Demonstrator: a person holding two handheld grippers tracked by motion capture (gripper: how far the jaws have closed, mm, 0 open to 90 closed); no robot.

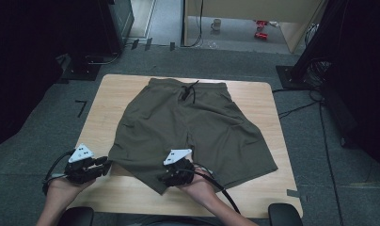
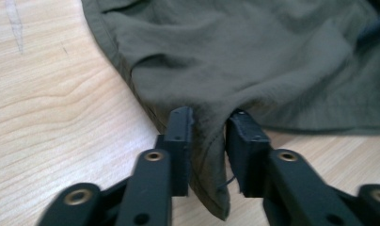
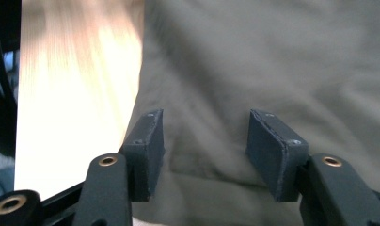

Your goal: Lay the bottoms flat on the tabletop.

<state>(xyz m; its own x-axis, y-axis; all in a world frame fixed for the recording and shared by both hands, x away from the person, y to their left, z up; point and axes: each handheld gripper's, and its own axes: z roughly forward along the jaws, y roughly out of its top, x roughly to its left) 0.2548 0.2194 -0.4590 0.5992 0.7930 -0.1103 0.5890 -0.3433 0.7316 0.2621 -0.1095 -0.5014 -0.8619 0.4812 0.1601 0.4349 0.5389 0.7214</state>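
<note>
Shorts [image 1: 188,127] spread over middle of table [image 1: 113,89]; bare wood strips open along left, right, far edges. Near edge: both forearms and hand-held grippers crowd hem of shorts, left hand-held gripper [image 2: 209,141] at corner of leg hem, right hand-held gripper [image 3: 202,150] over fabric. Black cable [image 1: 221,188] trails across near-right wood.

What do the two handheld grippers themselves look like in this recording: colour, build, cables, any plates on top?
Both the left gripper and right gripper are black, each topped by a grey three-cornered plate and trailing a black cable. Their fingers are flat rectangular black pads on arms with brass-coloured pivot rivets. The forearms are bare, with no sleeves.
</note>
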